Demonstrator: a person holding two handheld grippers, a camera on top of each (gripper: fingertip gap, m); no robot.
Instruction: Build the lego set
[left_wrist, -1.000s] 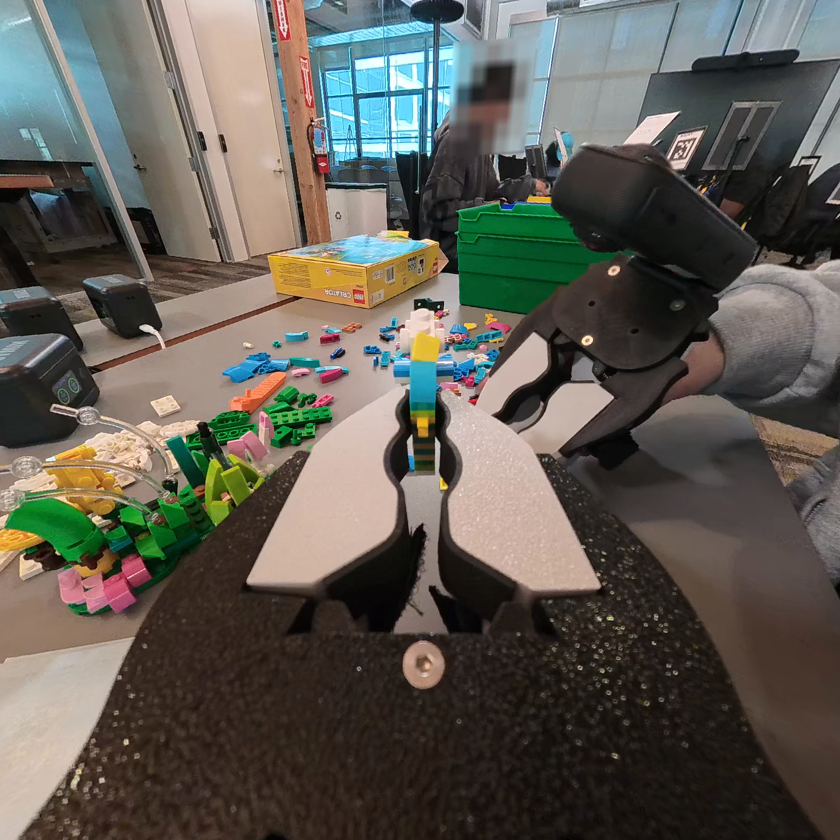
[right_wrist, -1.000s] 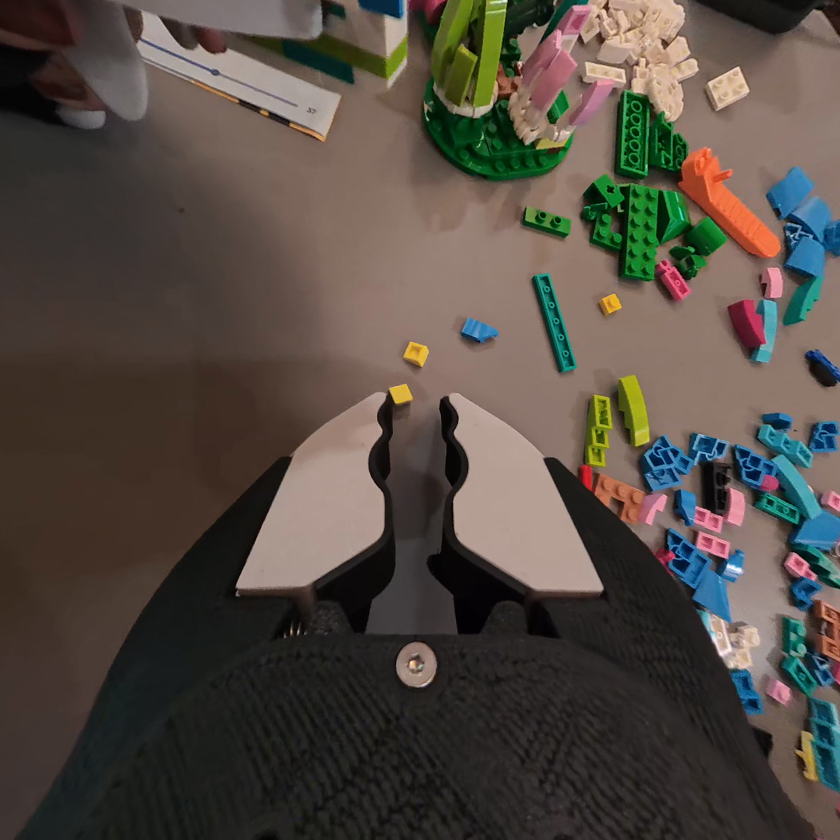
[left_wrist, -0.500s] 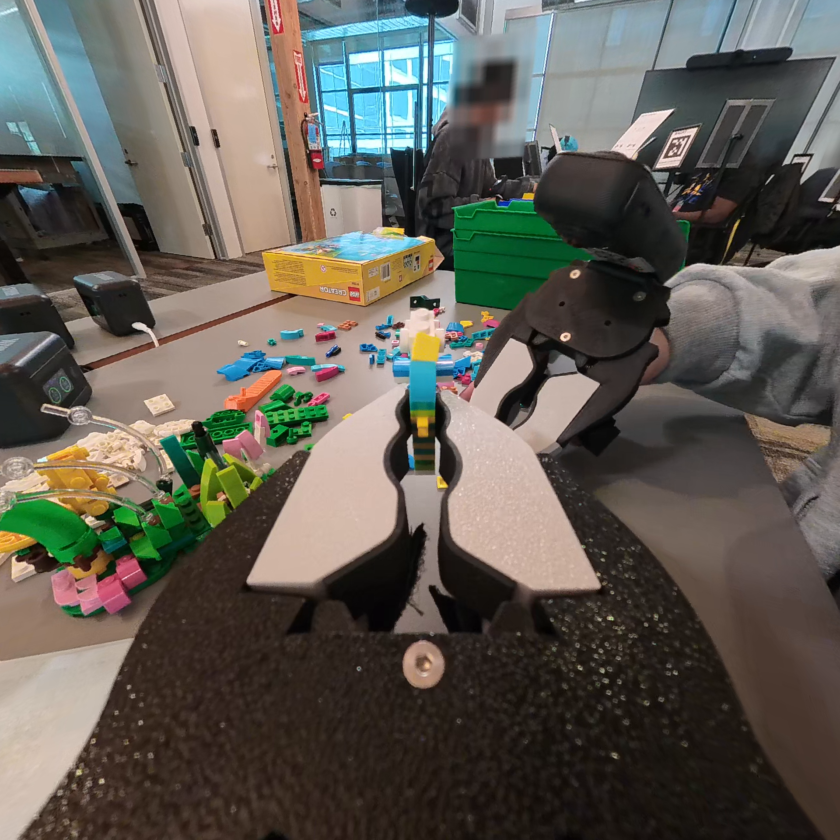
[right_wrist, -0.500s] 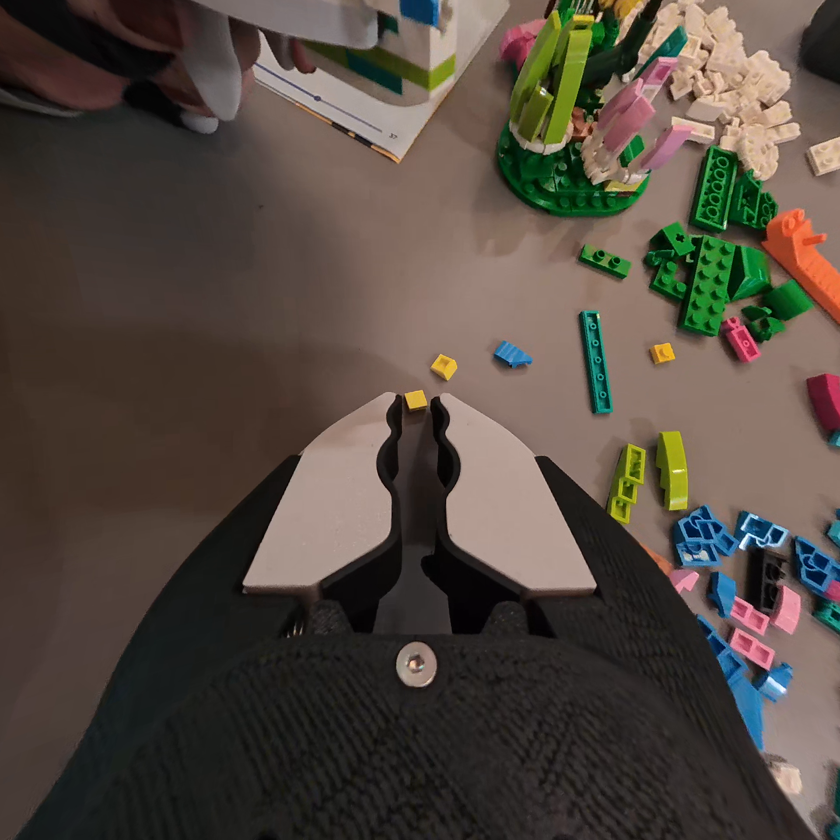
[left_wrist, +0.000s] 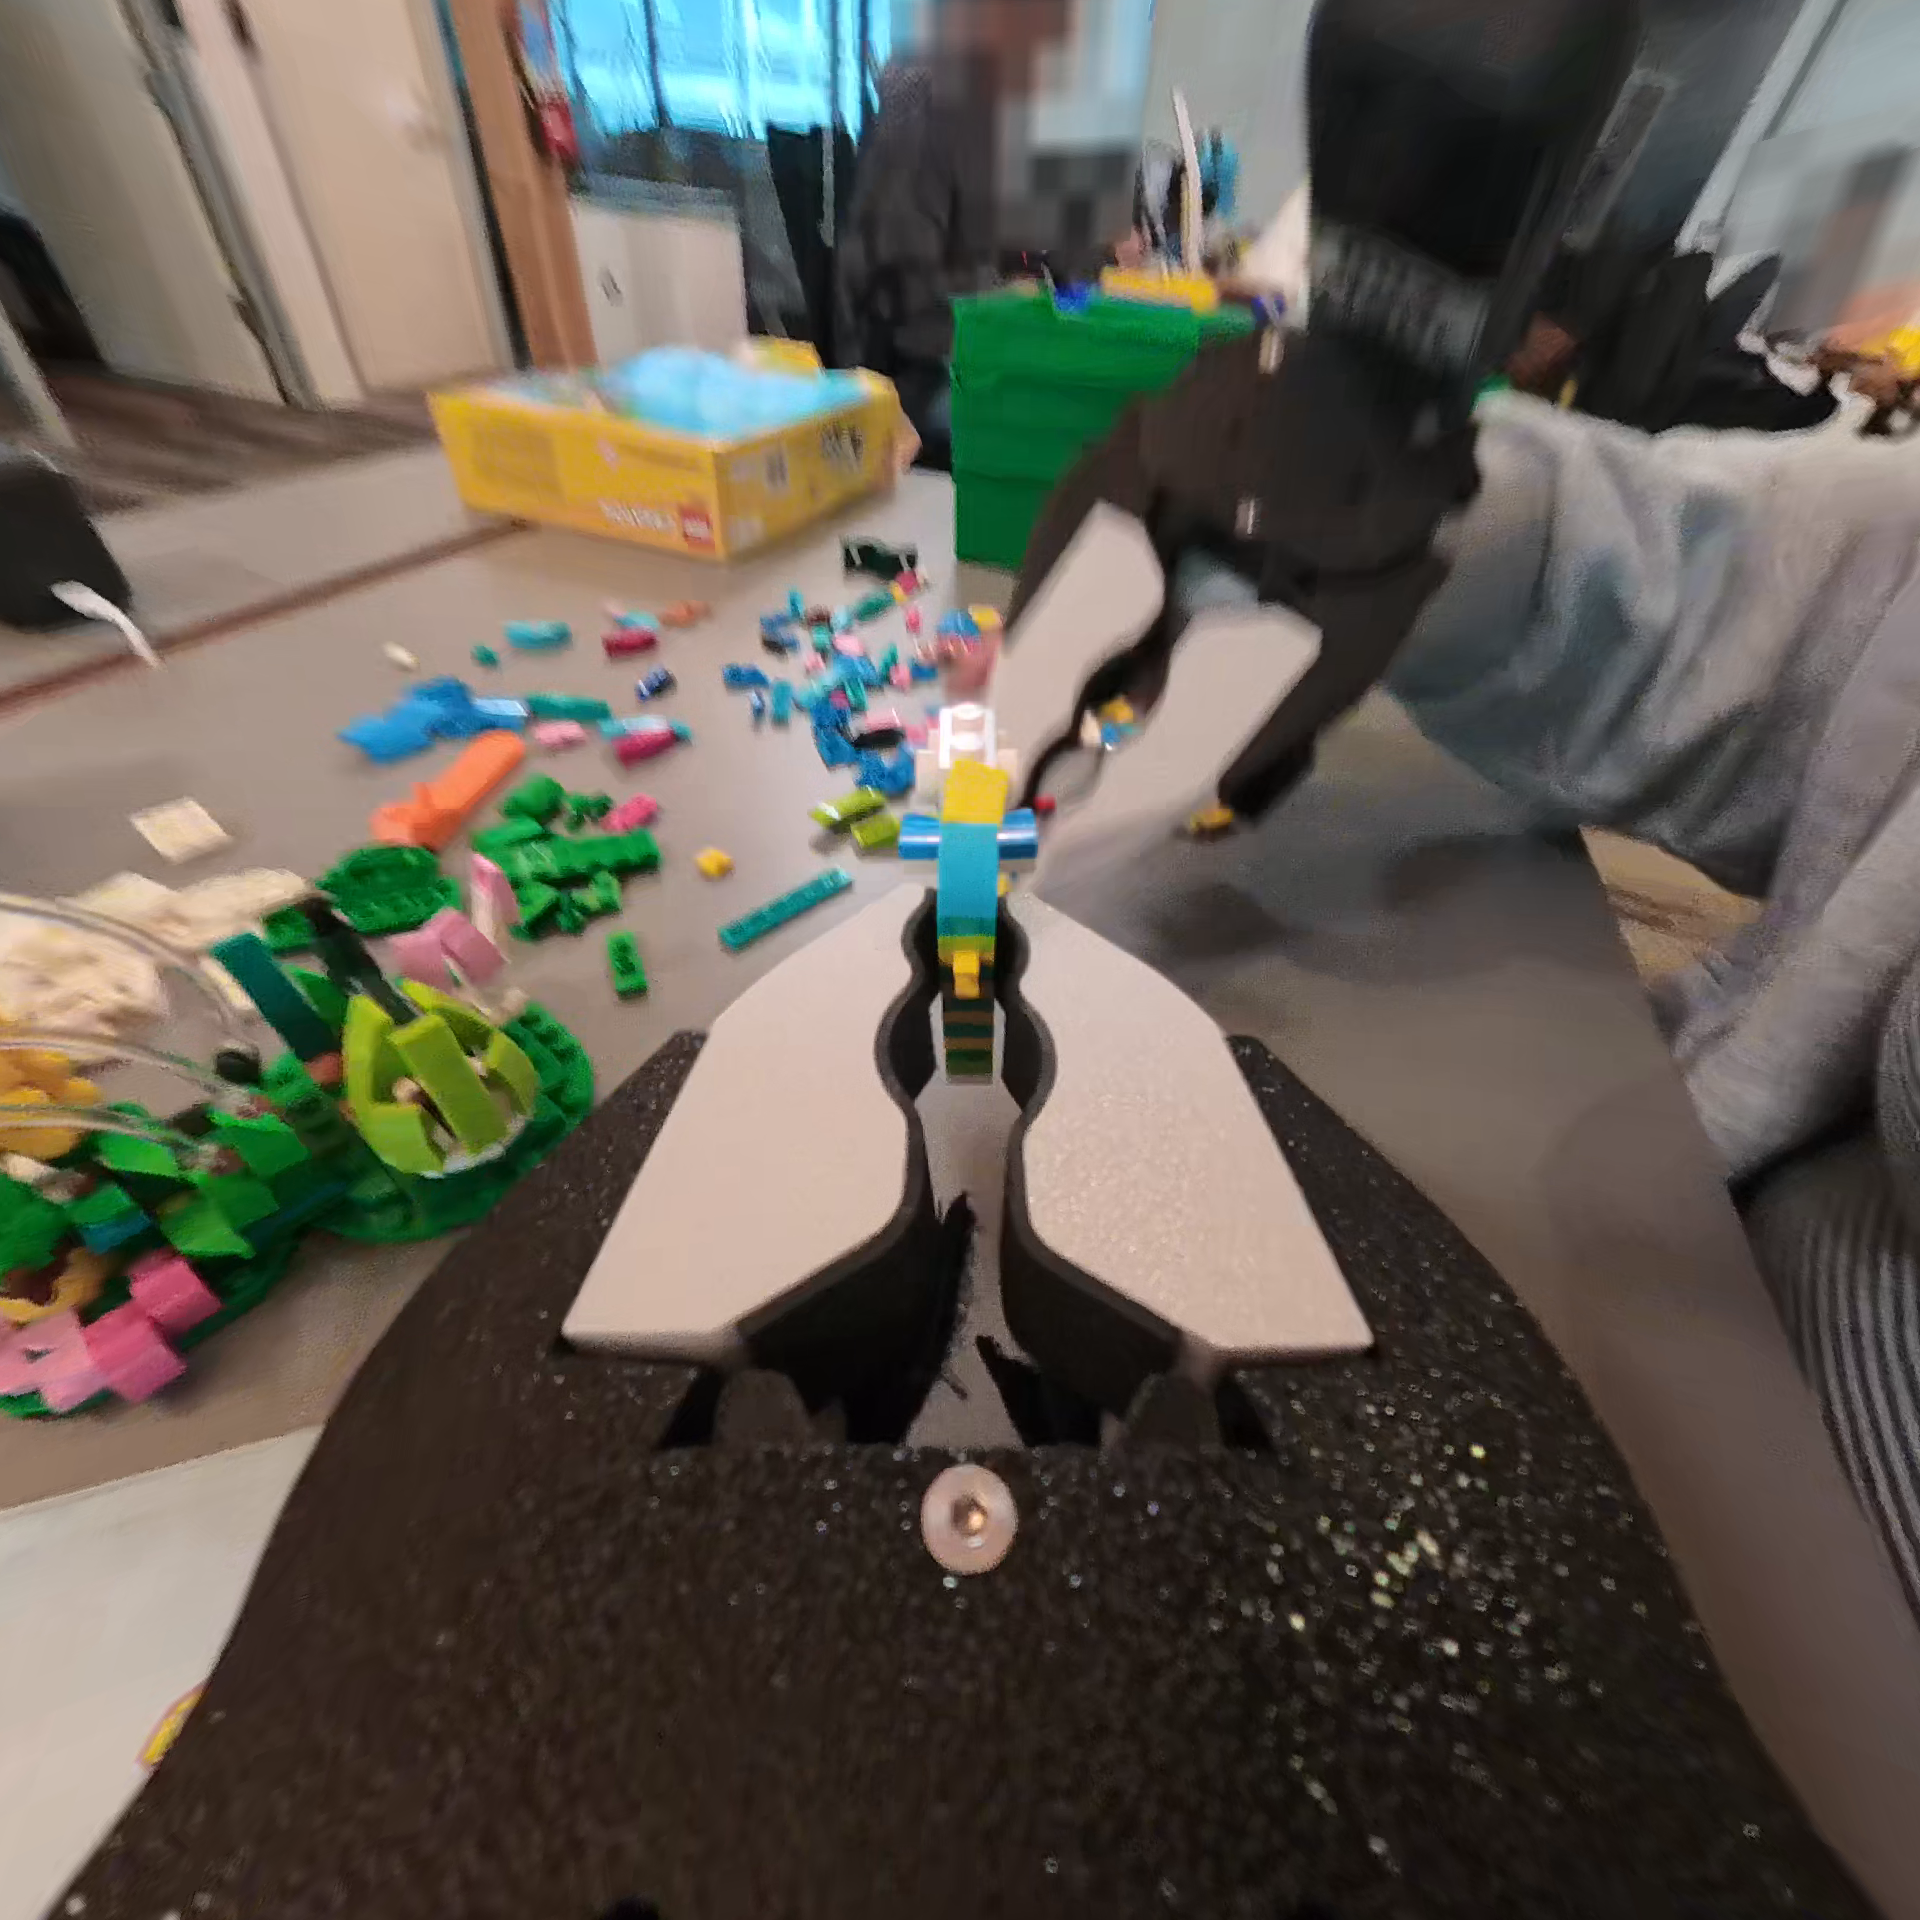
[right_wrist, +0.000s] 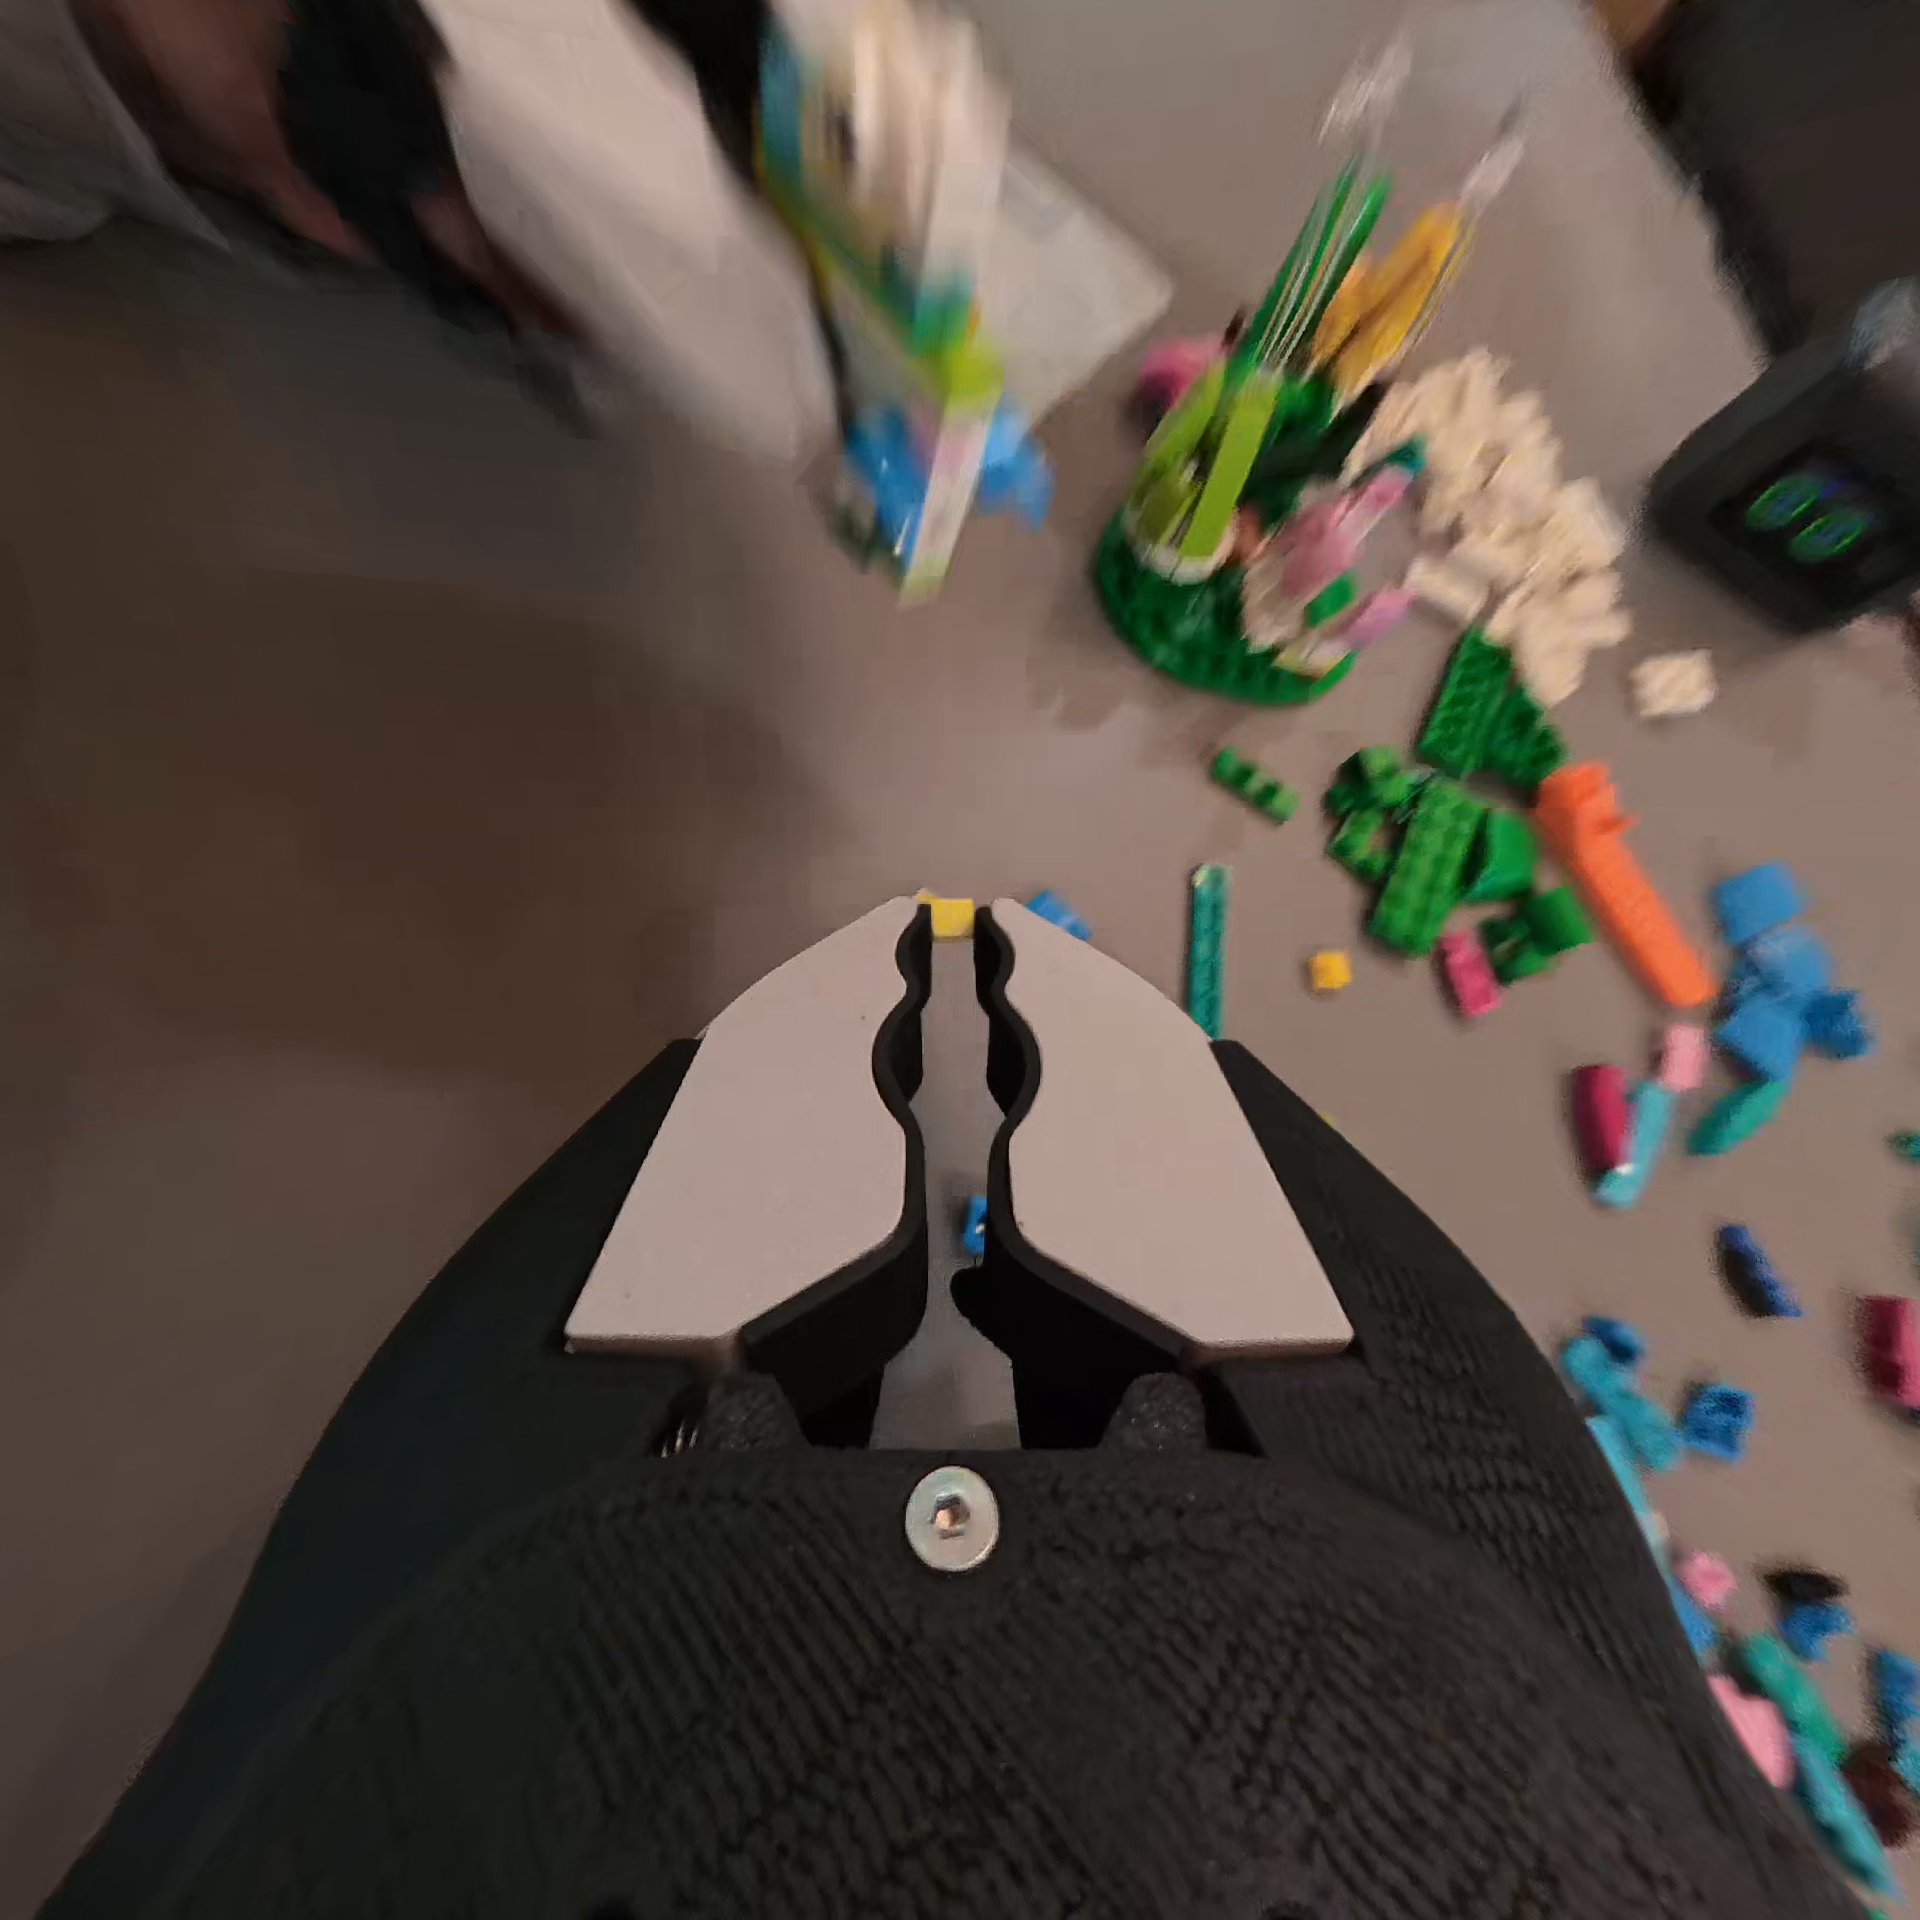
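The lego set lies in parts on the grey table (left_wrist: 1351, 1039). One small upright figure (left_wrist: 966, 935) of blue, yellow and striped green bricks is pinched between the tips of the left gripper (left_wrist: 966, 940), above the table. The right gripper (right_wrist: 951, 920) has its jaws almost together, pinching a small yellow piece (right_wrist: 951, 917) at the very tips.

Around them there is much clutter. A built green plant model (left_wrist: 436, 1081) stands just left of the left gripper, and loose bricks (left_wrist: 810, 675) in blue, pink and teal spread behind it. An orange brick separator (left_wrist: 447, 790) lies beside a heap of green plates (left_wrist: 566, 862); a long teal plate (left_wrist: 784, 909) lies near the gripper's tips. Farther back are a yellow box (left_wrist: 665, 457) and green bins (left_wrist: 1049, 416).

Both views are strongly blurred — small pieces are hard to tell apart. In the left wrist view the right gripper is seen from outside, with a grey sleeve (left_wrist: 1662, 644) behind it. In the right wrist view the held figure is only a smear of colour at the top.
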